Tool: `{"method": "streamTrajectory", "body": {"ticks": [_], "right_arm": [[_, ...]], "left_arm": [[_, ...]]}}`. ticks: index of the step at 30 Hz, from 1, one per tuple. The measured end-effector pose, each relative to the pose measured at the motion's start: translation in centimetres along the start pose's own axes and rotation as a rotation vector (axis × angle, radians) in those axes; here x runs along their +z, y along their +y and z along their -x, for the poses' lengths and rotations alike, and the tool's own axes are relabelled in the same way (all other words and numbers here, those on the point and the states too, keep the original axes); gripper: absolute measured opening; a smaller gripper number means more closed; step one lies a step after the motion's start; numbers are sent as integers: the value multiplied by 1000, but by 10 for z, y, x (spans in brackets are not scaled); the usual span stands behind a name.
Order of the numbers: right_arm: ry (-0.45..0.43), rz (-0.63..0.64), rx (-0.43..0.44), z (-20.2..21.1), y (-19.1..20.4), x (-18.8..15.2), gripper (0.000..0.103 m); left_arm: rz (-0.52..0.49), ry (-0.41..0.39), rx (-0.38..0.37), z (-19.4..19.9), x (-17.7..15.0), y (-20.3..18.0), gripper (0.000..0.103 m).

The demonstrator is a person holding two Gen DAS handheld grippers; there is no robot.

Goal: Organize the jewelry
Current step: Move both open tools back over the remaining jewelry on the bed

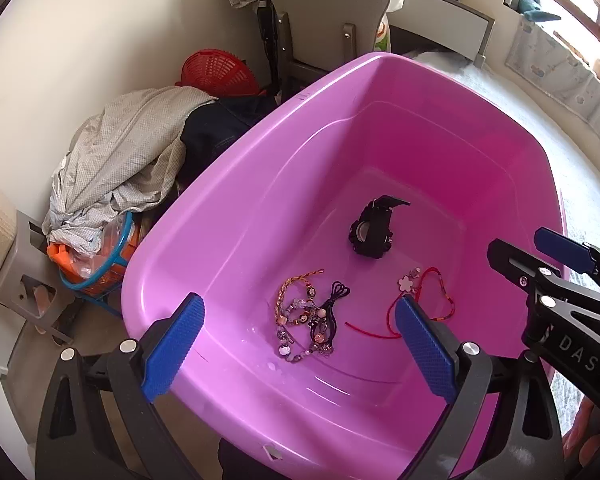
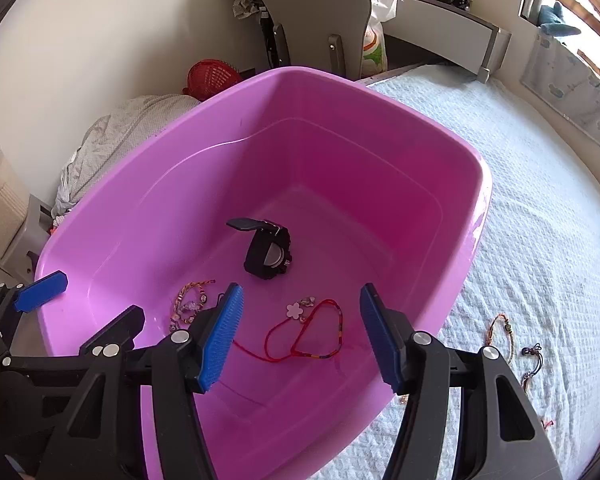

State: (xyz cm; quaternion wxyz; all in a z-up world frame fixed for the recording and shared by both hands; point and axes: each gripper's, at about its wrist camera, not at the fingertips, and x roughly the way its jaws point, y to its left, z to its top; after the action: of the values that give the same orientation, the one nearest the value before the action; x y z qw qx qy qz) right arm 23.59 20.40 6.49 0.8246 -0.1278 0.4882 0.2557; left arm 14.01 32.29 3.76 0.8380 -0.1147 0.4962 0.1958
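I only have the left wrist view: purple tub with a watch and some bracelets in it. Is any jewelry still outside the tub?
Observer: Yes. A braided bracelet lies on the white bedspread, right of the tub.
Operator: Just that one?
Observer: No, a dark cord piece lies just beyond it, further right.
Operator: Is the right hand-held gripper holding anything?
Observer: No. The right hand-held gripper is open and holds nothing, hanging over the red cord bracelet in the tub.
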Motion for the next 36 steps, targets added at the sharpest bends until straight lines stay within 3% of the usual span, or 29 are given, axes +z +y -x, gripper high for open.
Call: {"method": "streamTrajectory", "body": {"ticks": [22, 36], "right_arm": [[-42, -54, 41, 34, -8, -10, 66], [-102, -111, 58, 80, -30, -51, 69]], "left_arm": [[16, -41, -4, 32, -6, 0, 96], [-56, -98, -23, 71, -29, -22, 97]]}}
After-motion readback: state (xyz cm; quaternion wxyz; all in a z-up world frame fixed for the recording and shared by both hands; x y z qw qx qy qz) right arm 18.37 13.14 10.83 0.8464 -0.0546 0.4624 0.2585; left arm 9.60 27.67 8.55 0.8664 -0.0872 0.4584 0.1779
